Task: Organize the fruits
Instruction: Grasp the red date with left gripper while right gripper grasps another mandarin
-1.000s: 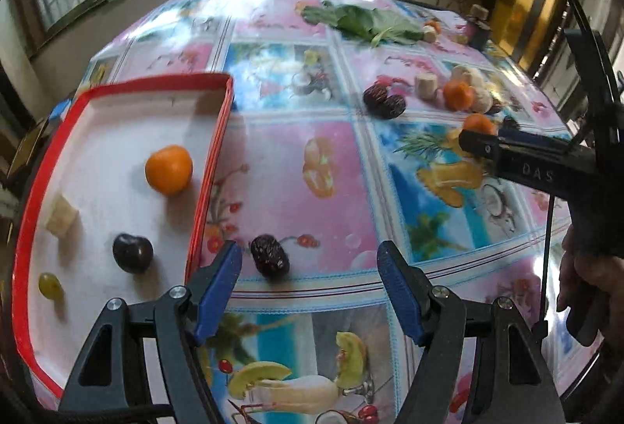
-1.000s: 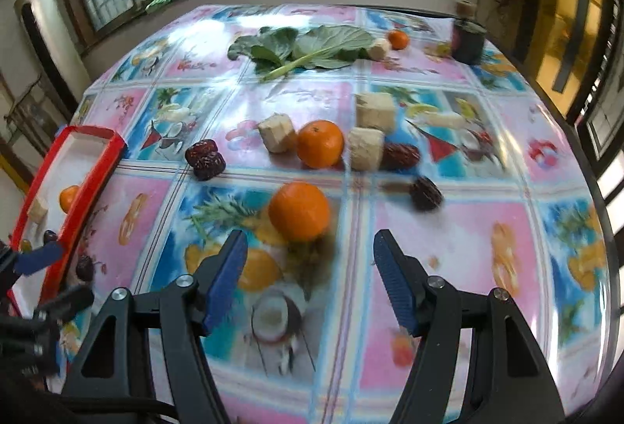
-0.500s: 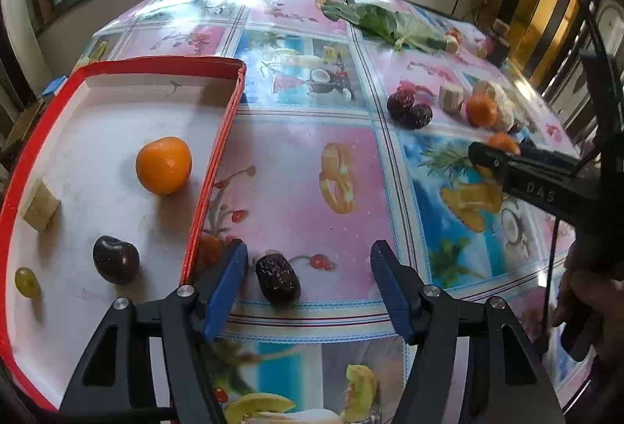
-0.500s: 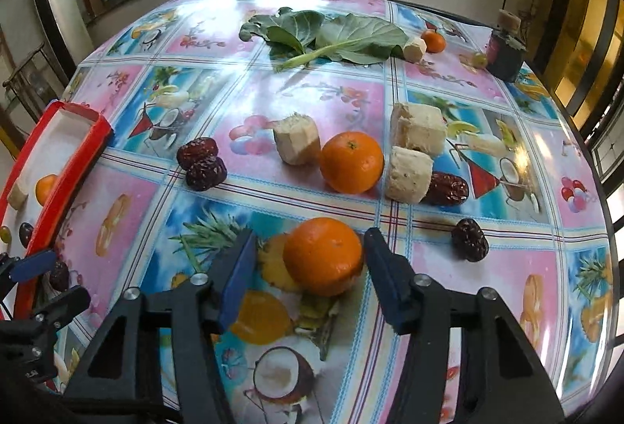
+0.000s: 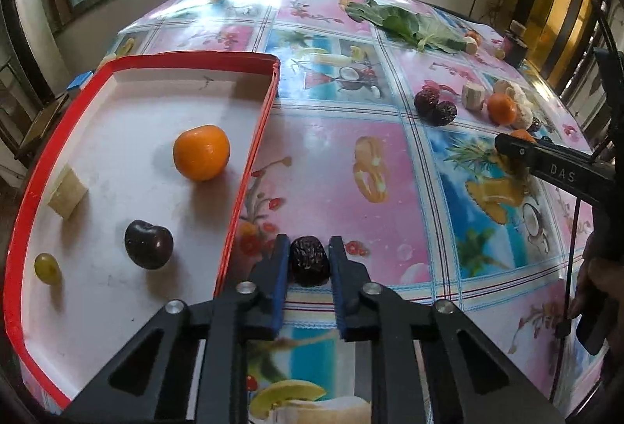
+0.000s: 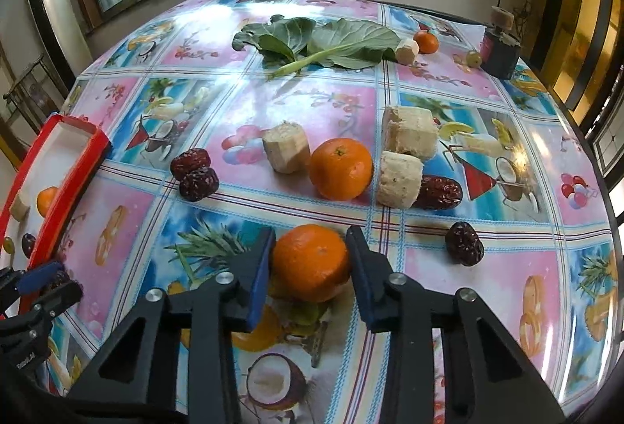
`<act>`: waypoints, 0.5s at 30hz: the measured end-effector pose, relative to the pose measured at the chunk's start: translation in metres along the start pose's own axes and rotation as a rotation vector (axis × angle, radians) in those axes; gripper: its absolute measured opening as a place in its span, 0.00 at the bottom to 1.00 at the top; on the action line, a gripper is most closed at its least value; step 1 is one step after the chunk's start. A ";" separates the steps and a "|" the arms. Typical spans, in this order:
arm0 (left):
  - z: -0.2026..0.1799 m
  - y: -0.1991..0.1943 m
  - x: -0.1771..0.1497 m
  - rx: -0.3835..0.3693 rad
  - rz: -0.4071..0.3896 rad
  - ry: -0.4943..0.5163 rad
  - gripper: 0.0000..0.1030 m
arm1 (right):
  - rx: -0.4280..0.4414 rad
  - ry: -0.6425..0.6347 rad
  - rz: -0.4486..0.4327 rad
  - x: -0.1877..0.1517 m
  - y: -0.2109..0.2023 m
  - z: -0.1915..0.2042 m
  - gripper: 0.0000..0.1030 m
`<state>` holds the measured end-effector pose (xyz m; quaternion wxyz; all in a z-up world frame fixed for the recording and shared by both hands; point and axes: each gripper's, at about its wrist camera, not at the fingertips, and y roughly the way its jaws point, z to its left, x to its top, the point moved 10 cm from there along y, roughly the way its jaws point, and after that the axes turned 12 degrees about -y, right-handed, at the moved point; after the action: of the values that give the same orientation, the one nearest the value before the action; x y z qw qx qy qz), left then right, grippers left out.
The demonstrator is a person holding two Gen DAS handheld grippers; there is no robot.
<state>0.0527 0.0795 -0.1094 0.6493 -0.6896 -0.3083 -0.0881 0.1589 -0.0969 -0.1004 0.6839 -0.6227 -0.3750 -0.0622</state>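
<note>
My left gripper [image 5: 309,255] is shut on a dark red date [image 5: 309,260] on the tablecloth, just right of the red-rimmed white tray [image 5: 249,147]. The tray holds an orange [image 5: 201,151], a dark plum [image 5: 148,243], a green grape [image 5: 47,268] and a pale chunk [image 5: 67,193]. My right gripper [image 6: 310,252] has its blue pads against both sides of an orange [image 6: 310,262] on the table. Beyond it lie another orange [image 6: 340,168], pale chunks [image 6: 286,147], two dates [image 6: 195,172] and further dates [image 6: 464,242].
Green leaves [image 6: 323,43], a small orange [image 6: 426,41], a grape [image 6: 473,58] and a dark jar [image 6: 500,51] lie at the table's far side. The right gripper shows in the left wrist view [image 5: 553,166]. Windows and wall stand behind the table.
My left gripper moved forward and closed on the date. My right gripper advanced and closed around the near orange.
</note>
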 end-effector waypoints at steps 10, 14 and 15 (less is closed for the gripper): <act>-0.007 -0.004 -0.004 -0.005 0.009 0.016 0.15 | 0.020 0.005 -0.005 0.000 -0.002 0.001 0.37; -0.014 -0.014 -0.001 -0.030 -0.006 0.022 0.15 | 0.039 0.005 -0.003 -0.002 -0.005 0.007 0.37; -0.015 -0.018 0.002 -0.034 -0.014 0.023 0.15 | 0.048 0.007 -0.001 -0.003 -0.007 0.009 0.37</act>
<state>0.0486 0.0651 -0.0912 0.6401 -0.6974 -0.3043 -0.1059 0.1488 -0.0918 -0.0974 0.6999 -0.6058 -0.3743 -0.0554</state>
